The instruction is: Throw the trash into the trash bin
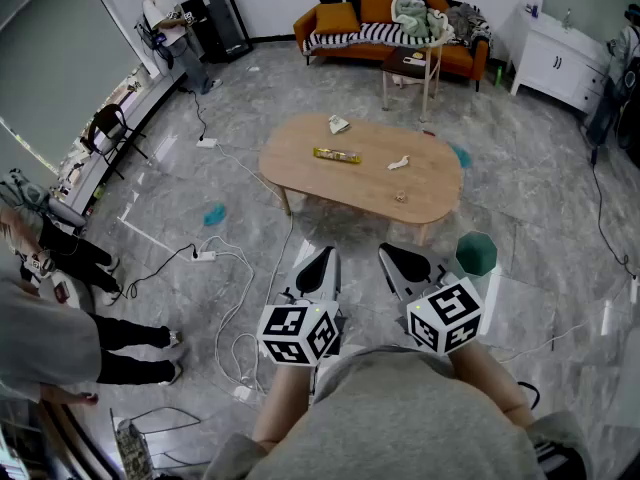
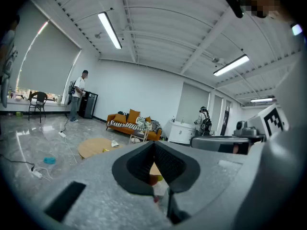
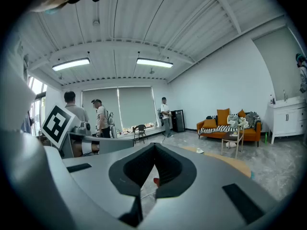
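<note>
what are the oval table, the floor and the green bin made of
The table looks like light wood or wood veneer with a matte finish: it has an even tan top and matching slim legs.
The floor looks like polished grey marble or marble-look tile, with pale veining, straight seams and a soft sheen.
The bin is probably smooth green plastic with flat-sided walls, but it is too small to be sure.

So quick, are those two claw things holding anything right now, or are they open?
Left gripper: closed, jaws together, holding nothing.
Right gripper: closed, jaws together, holding nothing.
</note>
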`<state>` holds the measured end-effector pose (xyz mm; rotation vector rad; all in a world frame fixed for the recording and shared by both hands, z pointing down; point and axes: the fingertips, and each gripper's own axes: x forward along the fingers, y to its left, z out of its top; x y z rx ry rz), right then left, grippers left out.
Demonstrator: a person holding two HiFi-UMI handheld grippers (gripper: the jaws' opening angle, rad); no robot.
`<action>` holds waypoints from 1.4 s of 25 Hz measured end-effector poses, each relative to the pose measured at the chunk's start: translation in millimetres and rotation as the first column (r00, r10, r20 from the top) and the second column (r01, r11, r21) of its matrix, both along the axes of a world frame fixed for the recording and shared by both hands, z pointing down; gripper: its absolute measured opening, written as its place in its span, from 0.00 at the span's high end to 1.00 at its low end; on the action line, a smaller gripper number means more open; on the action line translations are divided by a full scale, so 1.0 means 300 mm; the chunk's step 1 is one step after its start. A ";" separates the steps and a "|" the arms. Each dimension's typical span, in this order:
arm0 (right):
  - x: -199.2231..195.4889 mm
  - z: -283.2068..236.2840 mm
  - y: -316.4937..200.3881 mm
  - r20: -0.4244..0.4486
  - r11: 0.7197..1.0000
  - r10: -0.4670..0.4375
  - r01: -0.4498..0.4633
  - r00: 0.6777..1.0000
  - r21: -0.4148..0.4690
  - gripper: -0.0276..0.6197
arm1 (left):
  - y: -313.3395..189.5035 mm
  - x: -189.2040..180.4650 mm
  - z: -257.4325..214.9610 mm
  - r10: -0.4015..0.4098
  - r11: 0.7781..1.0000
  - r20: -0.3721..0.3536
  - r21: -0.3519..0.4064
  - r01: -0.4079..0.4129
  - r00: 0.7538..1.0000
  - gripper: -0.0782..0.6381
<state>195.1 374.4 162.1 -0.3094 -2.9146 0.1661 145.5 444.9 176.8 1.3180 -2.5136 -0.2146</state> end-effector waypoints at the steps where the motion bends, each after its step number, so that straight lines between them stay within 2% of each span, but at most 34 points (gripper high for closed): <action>1: -0.005 -0.003 0.004 0.003 1.000 -0.001 0.001 1.000 0.002 0.95 | 0.005 -0.006 0.001 -0.001 1.000 0.005 -0.009 0.001 1.000 0.88; 7: -0.008 -0.015 -0.009 0.011 1.000 0.008 -0.008 1.000 -0.002 0.95 | 0.000 -0.009 0.012 0.006 0.999 0.023 -0.049 -0.005 1.000 0.88; 24: 0.029 0.018 -0.082 -0.002 0.999 0.009 -0.009 1.000 -0.046 0.95 | -0.047 0.014 0.051 -0.014 0.998 0.003 -0.059 0.014 1.000 0.88; 35: -0.018 0.040 -0.137 -0.017 0.998 0.032 -0.033 0.999 -0.047 0.95 | -0.094 -0.068 0.063 -0.024 0.998 -0.018 -0.052 0.024 1.000 0.88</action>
